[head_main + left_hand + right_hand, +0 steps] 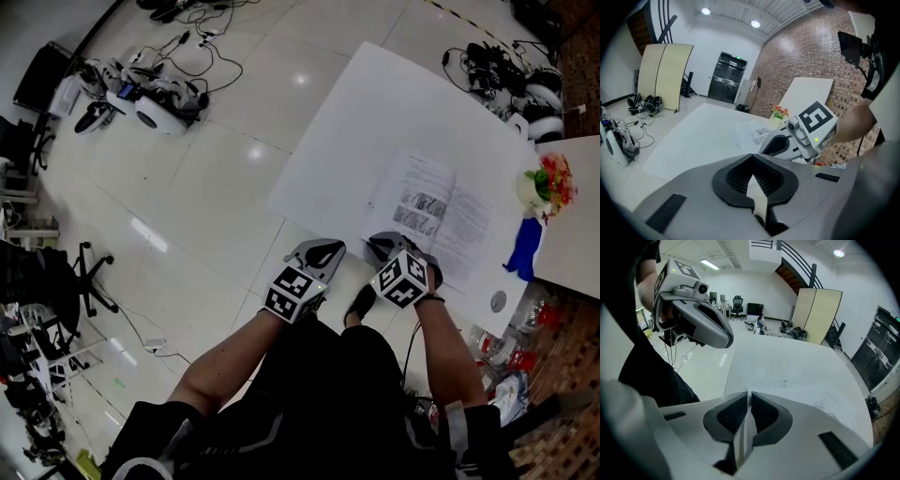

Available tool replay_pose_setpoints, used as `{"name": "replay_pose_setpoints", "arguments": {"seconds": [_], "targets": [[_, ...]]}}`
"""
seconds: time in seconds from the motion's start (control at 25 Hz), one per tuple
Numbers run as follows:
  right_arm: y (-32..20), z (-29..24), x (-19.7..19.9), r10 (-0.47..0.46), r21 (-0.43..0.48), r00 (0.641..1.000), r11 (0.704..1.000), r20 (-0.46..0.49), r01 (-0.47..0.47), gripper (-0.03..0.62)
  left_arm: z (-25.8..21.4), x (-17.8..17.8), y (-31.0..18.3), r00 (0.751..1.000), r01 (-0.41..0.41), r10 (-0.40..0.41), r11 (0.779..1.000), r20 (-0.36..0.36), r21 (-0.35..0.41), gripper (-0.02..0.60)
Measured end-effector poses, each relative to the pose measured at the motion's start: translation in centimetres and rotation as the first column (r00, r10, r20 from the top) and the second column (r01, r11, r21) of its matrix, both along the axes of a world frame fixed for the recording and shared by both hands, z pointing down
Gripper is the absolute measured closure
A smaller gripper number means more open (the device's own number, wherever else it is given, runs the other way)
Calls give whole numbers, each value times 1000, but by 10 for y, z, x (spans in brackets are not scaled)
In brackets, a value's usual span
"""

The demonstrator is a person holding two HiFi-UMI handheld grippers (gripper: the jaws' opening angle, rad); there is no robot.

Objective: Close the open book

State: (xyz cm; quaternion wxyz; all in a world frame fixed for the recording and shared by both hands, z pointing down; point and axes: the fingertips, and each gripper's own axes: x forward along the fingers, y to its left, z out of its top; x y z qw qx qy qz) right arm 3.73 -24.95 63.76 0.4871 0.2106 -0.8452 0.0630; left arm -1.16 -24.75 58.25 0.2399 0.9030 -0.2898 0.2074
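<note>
Book (441,216) open on table (375,112), spine running away from person. R tongs (375,241) at its near-left corner, pinching thin white page (745,430), prob; fold goes rightward. L tongs (330,247) closed, empty, farther left off table.

Head view looks steeply down — low gripper views share the book (439,211)

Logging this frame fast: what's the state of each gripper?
Left gripper: closed, empty.
Right gripper: nearly closed at the open white printed book; whether it grips a page cannot be told.
</note>
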Motion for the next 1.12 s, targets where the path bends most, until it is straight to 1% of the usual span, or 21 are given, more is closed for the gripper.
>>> {"name": "replay_pose_setpoints", "arguments": {"seconds": [0.24,0.36,0.48,0.64,0.88,1.12], "targets": [[-1,-13,0,68,26,996,997,55,-70,579,-16,0,-9,999,31,-30,999,-36,37,588],[0,-20,1,117,44,990,992,77,-121,583,-24,3,-12,998,28,-25,998,-51,50,588],[0,-22,3,152,27,983,988,101,-155,586,-31,7,-13,998,19,-16,998,-61,61,588],[-1,-20,3,160,1,981,987,110,-162,585,-35,9,-12,998,10,-6,998,-66,65,588],[1,-26,6,168,-4,977,986,130,-169,586,-35,7,-10,998,2,2,998,-66,62,588],[-1,-28,5,171,-1,977,985,130,-172,588,-38,8,-11,996,5,1,998,-88,68,588]]}}
